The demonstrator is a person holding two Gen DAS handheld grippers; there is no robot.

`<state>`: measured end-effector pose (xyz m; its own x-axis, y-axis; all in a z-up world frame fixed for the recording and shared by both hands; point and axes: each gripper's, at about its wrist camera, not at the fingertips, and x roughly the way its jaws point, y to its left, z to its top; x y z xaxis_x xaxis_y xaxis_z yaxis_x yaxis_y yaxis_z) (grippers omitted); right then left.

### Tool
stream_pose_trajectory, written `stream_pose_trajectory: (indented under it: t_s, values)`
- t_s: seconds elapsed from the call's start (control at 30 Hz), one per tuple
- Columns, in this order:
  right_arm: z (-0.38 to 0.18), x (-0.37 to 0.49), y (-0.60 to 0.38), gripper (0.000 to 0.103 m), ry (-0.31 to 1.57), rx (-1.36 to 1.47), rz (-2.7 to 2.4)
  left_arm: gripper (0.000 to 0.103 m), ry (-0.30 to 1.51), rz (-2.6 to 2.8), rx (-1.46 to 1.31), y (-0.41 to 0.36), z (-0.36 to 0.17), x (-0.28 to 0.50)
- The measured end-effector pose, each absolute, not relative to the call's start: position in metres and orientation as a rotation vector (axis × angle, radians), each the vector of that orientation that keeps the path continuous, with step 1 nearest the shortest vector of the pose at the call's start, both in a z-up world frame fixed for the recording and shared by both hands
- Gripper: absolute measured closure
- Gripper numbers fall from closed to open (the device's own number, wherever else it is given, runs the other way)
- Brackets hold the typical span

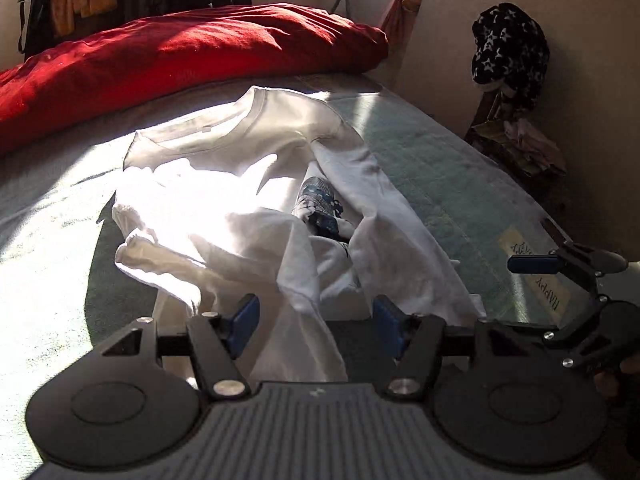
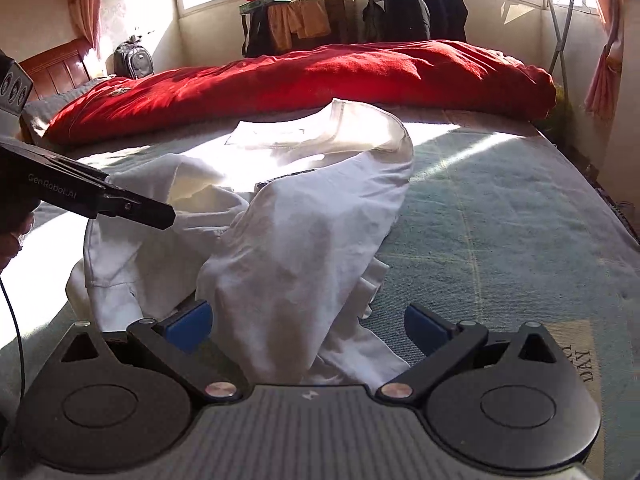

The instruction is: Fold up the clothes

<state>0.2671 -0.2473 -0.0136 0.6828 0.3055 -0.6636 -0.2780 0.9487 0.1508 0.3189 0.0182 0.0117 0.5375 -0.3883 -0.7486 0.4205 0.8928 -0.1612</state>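
White shirt (image 1: 224, 184) is seen lying crumpled on the bed (image 1: 440, 184), its neckline turned toward a red quilt (image 1: 192, 48) that is heaped along the far side. One half of the garment is lit by strong sunlight, while the other is bunched into folds, and a blue-printed patch (image 1: 320, 204) is exposed among them. In the left wrist view the left tool (image 1: 316, 324) is held low over the near hem with its blue pads spread apart; cloth is draped between the pads, but it is not pinched by them. In the right wrist view the right tool (image 2: 308, 328) is likewise held with its jaws wide, and a raised fold of the shirt (image 2: 304, 232) is seen between and above the pads without being clamped. The left tool (image 2: 132, 208) is also seen from the side there, just beside the shirt's edge. Dark coats (image 2: 420, 0) are hung on a rack by the window.
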Motion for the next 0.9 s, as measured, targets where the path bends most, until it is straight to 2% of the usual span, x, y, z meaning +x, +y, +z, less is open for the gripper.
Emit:
stream_pose_trajectory:
  t_s: [0.27, 0.47, 0.73, 0.9]
  values:
    - [-0.001, 0.319, -0.176, 0.000, 0.827, 0.021, 0.422, 0.035, 0.859, -0.453, 0.020, 0.048, 0.009, 0.294]
    - [-0.028, 0.318, -0.134, 0.000, 0.855, -0.267, 0.306, 0.035, 0.853, -0.451, 0.040, 0.053, 0.006, 0.280]
    - [-0.002, 0.297, -0.219, 0.000, 0.810, -0.300, 0.088, 0.032, 0.838, -0.482, 0.057, 0.043, 0.003, 0.272]
    - [-0.005, 0.305, -0.269, 0.000, 0.852, -0.198, 0.030, 0.032, 0.834, -0.498, 0.067, 0.035, 0.004, 0.269]
